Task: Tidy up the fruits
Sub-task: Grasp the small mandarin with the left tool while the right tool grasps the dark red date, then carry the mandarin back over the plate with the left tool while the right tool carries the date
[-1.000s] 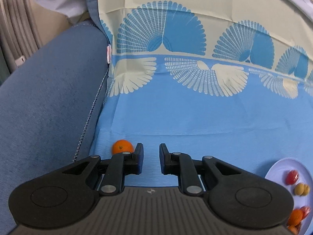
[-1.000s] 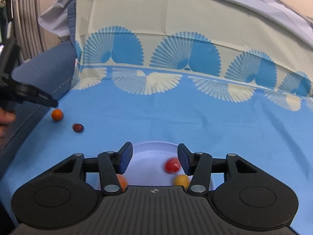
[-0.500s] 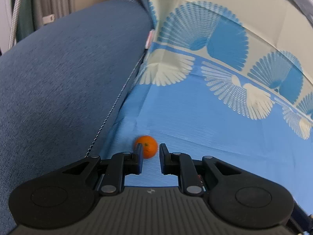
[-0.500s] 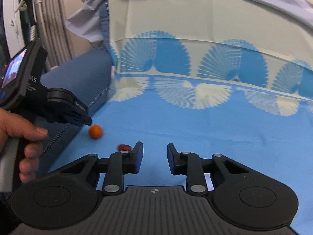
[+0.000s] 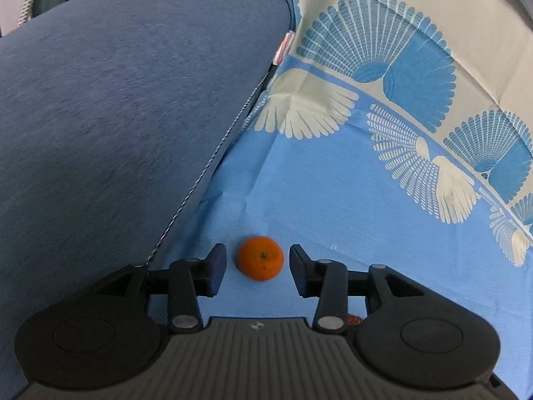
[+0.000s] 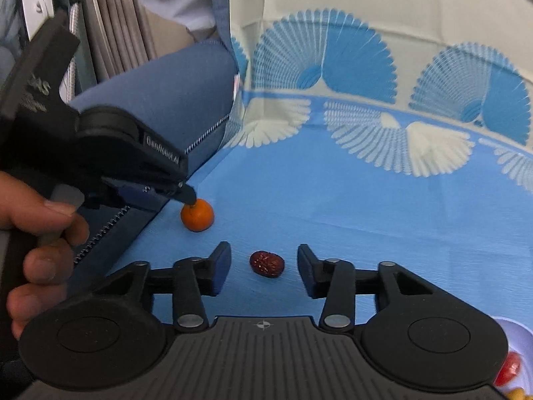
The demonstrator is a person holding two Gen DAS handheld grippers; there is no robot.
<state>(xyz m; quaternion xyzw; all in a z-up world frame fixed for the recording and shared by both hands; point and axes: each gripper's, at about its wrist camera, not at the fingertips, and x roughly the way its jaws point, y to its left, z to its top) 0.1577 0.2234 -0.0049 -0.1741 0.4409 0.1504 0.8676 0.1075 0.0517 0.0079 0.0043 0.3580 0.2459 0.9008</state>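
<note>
A small orange mandarin (image 5: 261,258) lies on the blue cloth near the sofa arm. My left gripper (image 5: 258,268) is open, its fingers either side of the mandarin without touching it. In the right wrist view the mandarin (image 6: 197,215) sits under the left gripper's fingertips (image 6: 186,196). A dark red date (image 6: 266,263) lies on the cloth between the fingers of my open right gripper (image 6: 265,271), apart from both. A sliver of the date (image 5: 355,319) shows behind the left gripper's right finger.
A blue sofa arm (image 5: 116,116) rises along the left. The patterned blue and cream cloth (image 5: 349,183) covers the seat and backrest. A white plate (image 6: 514,336) holding a red fruit (image 6: 508,371) and a yellow one sits at the lower right.
Both grippers have opened wider. The left one moved forward so the mandarin lies between its fingers. The right one swung left from the plate and now frames the date.
</note>
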